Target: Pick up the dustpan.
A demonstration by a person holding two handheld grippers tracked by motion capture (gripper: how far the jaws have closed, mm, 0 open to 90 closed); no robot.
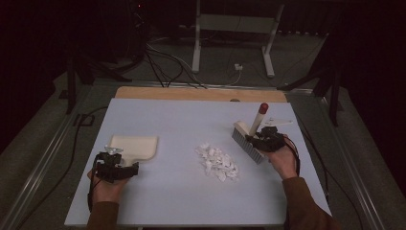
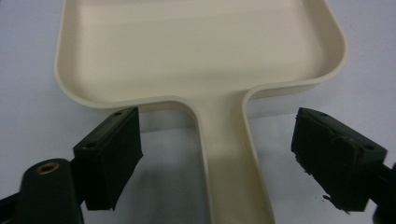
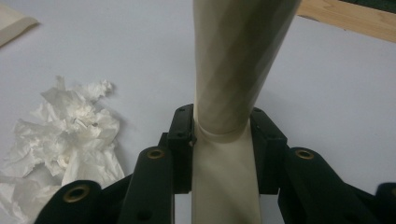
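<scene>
Two grippers on the pale table (image 1: 158,191): the left gripper (image 2: 219,154) sits with jaws spread wide either side of the cream dustpan (image 2: 196,51) handle, not touching it. Right gripper (image 3: 222,140) is clamped on the brush (image 1: 250,136) handle, right of the torn paper pile (image 1: 218,162) mid-table.

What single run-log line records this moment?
left gripper: open astride dustpan handle | right gripper: shut on brush | paper scraps: unswept

Dark room, cabled floor (image 1: 158,62), white frame (image 1: 234,33) beyond the table (image 1: 158,201).
</scene>
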